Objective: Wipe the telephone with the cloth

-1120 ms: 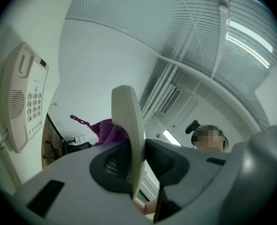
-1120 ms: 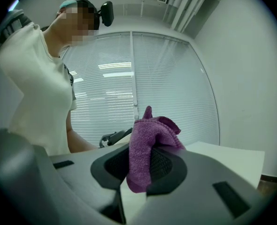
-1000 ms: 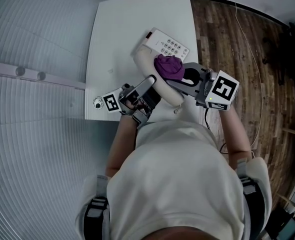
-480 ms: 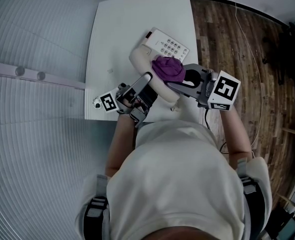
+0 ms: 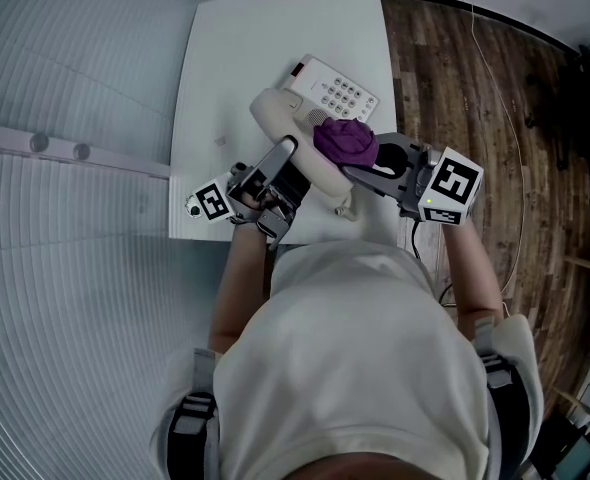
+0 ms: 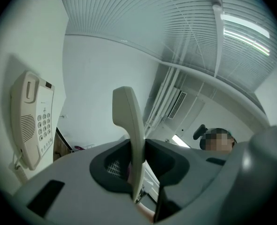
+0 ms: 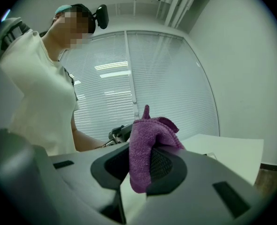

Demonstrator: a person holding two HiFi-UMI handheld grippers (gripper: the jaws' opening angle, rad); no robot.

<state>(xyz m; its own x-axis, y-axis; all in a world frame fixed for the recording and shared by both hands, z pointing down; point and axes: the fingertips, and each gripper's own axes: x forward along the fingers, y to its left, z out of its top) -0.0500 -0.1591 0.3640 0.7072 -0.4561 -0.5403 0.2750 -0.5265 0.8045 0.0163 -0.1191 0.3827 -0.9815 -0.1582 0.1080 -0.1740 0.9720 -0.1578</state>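
Observation:
The cream telephone base (image 5: 333, 90) with its keypad lies on the white table (image 5: 235, 58); it also shows at the left of the left gripper view (image 6: 33, 118). My left gripper (image 5: 285, 165) is shut on the cream handset (image 5: 275, 116), which is held off the base. The handset (image 6: 129, 125) stands edge-on between the jaws of the left gripper (image 6: 137, 168). My right gripper (image 5: 363, 165) is shut on a bunched purple cloth (image 5: 345, 140), which rests against the handset's middle. In the right gripper view the cloth (image 7: 145, 149) fills the jaws of the right gripper (image 7: 138, 165).
The table's right edge drops to a wooden floor (image 5: 455, 88), where a thin cable (image 5: 495, 78) runs. Slatted blinds (image 5: 65, 118) fill the left side. The person's torso (image 5: 355, 358) covers the near table edge.
The left gripper has moved the handset a little to the left and farther away. The cloth has slid slightly right along the handset toward its near end.

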